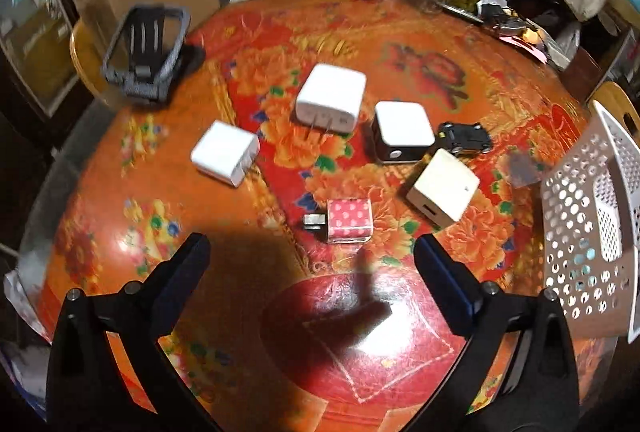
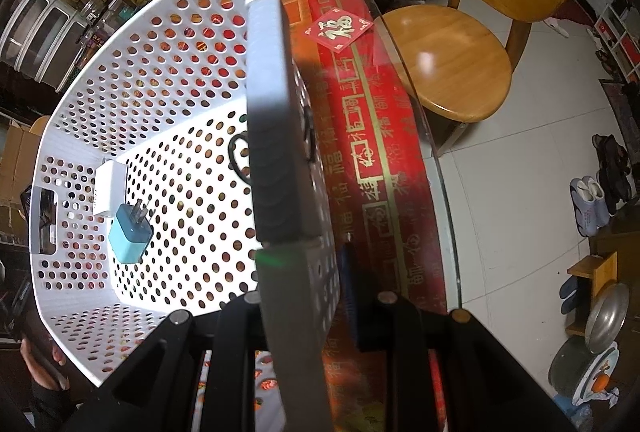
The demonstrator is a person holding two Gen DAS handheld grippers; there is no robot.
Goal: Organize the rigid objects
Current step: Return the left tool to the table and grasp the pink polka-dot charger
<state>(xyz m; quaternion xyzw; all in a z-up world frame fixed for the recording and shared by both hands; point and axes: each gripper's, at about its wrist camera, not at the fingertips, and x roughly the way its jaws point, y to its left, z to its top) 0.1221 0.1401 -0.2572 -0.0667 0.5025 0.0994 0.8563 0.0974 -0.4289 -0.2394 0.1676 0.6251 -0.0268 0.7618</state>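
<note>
Between right jaws, basket (image 2: 256, 32) wall, clamped

pink polka-dot charger (image 1: 349, 221) | teal charger (image 2: 130, 235) | white perforated basket (image 2: 160, 104) (round holes) | red-orange floral tablecloth (image 1: 160, 192)

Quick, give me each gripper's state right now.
Left gripper: open, holding nothing, above the pink polka-dot charger.
Right gripper: shut on the white perforated basket, clamping its wall.
</note>
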